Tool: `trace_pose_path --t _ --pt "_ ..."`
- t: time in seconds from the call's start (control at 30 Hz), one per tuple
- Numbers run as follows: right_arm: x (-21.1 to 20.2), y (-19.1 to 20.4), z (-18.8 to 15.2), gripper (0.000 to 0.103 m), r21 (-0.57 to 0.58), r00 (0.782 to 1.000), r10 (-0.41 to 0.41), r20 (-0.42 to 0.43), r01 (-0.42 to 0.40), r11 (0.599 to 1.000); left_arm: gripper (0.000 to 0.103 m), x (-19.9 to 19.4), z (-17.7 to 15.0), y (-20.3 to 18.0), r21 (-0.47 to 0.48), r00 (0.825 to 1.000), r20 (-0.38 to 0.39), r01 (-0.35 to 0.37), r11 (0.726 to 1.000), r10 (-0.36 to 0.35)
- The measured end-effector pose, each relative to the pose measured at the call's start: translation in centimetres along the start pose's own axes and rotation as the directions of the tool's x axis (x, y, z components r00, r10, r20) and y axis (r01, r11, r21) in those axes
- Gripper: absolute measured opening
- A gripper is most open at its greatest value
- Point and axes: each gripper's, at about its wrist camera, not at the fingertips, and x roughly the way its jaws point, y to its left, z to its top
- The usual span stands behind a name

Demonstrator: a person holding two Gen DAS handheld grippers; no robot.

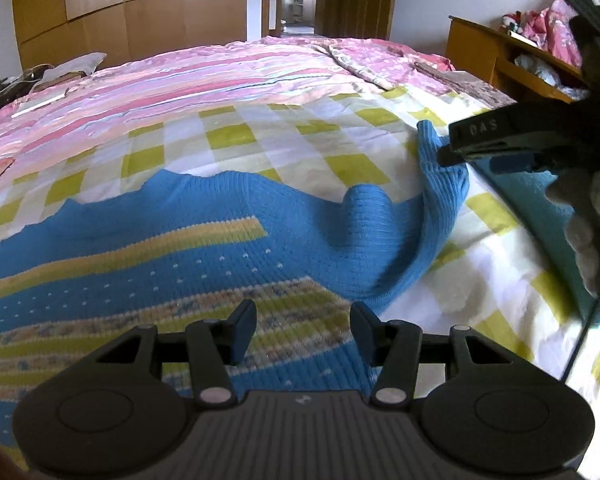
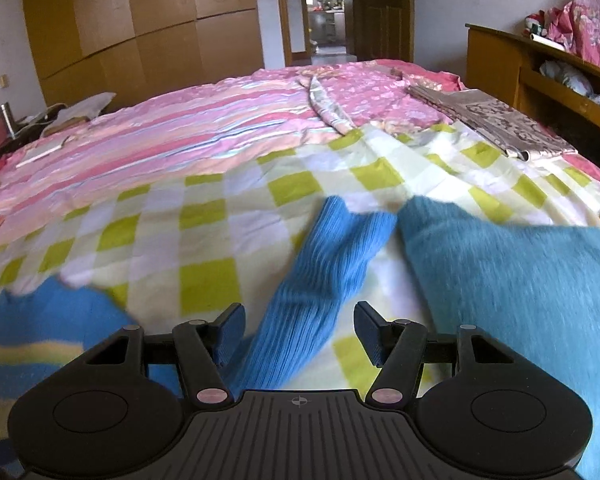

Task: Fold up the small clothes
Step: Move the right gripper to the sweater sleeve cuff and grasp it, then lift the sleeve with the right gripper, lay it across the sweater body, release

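In the left wrist view the left gripper [image 1: 303, 330] hangs with jaws parted and nothing between them, over the patterned body of the blue sweater [image 1: 172, 248], which spreads across the lower left of the frame. Its long sleeve [image 1: 436, 200] runs up and right toward the right gripper [image 1: 456, 152], seen side-on at the right edge. In the right wrist view that gripper's jaws stand apart with the sleeve passing between them, closer to the left pad; contact cannot be told. A teal garment [image 2: 512, 280] lies just right of the sleeve. Beyond, the checked sheet [image 2: 220, 220] lies bare, then the pink striped cover [image 2: 204, 128], wardrobe [image 2: 140, 20] and doorway [image 2: 324, 12].
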Motion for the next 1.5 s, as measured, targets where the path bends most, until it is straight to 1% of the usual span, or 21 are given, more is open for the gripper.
trace_pose_path --t 0.17,0.33,0.53,0.6,0.67,0.73,0.83,0.93,1.0,1.07,1.23,1.27,1.33,1.47,1.5 --pt "2.9 -0.5 1.7 0.059 0.034 1.000 -0.008 -0.027 0.009 0.999 0.057 0.9 -0.1 0.5 -0.028 1.000 -0.004 0.005 1.000 -0.005" --pt "5.2 -0.2 3.1 0.053 0.057 0.999 -0.013 -0.051 0.016 0.998 0.057 1.3 0.0 1.1 -0.057 1.000 -0.002 0.012 0.998 -0.012" --pt "6.9 -0.4 3.6 0.049 0.065 0.996 -0.039 -0.086 0.044 0.997 0.057 1.6 0.1 1.3 -0.078 0.999 -0.004 0.036 0.996 -0.036" --pt "7.5 -0.7 3.6 0.047 0.084 0.993 -0.037 -0.108 0.046 0.995 0.057 1.4 0.0 1.3 -0.082 0.999 -0.002 0.043 0.996 -0.044" --pt "7.8 -0.8 3.7 0.046 0.101 0.992 -0.037 -0.123 0.049 0.994 0.057 1.3 -0.1 1.3 -0.087 0.999 -0.001 0.050 0.995 -0.050" --pt "7.7 -0.6 3.8 0.046 0.084 0.991 -0.058 -0.119 0.069 0.994 0.057 1.2 -0.3 1.4 -0.092 0.998 -0.001 0.056 0.994 -0.056" --pt "6.9 0.3 4.1 0.046 0.032 0.994 -0.077 -0.082 0.080 0.996 0.057 1.2 -0.4 1.5 -0.098 0.998 0.000 0.059 0.993 -0.059" --pt "6.2 1.0 4.4 0.046 0.016 0.997 -0.059 -0.056 0.060 0.998 0.057 1.2 -0.4 1.6 -0.109 0.998 0.000 0.064 0.992 -0.064" --pt "6.6 1.0 4.6 0.044 0.029 0.996 -0.036 -0.078 0.038 0.999 0.057 1.2 -0.4 1.7 -0.115 0.998 0.000 0.068 0.991 -0.069" --pt "7.4 0.9 4.7 0.043 0.036 0.992 -0.040 -0.116 0.044 0.998 0.057 1.2 -0.5 1.9 -0.120 0.997 -0.001 0.073 0.990 -0.073" --pt "8.8 0.2 4.4 0.038 0.076 0.983 -0.041 -0.177 0.055 0.996 0.058 1.0 -0.7 2.1 -0.131 0.996 -0.001 0.084 0.988 -0.085" --pt "9.0 0.2 4.5 0.035 0.073 0.982 -0.049 -0.181 0.063 0.995 0.058 1.1 -0.7 2.2 -0.132 0.996 -0.002 0.085 0.988 -0.086" --pt "9.0 0.6 4.5 0.028 0.042 0.982 -0.071 -0.176 0.080 0.996 0.058 1.0 -0.8 2.3 -0.135 0.996 -0.002 0.087 0.987 -0.089" --pt "9.5 1.8 4.2 0.021 -0.055 0.974 -0.132 -0.185 0.124 0.991 0.058 0.8 -0.9 2.5 -0.142 0.996 -0.005 0.090 0.986 -0.091" --pt "9.6 2.1 4.0 0.018 -0.077 0.973 -0.147 -0.180 0.135 0.988 0.058 0.7 -1.0 2.5 -0.140 0.996 -0.005 0.090 0.986 -0.092"
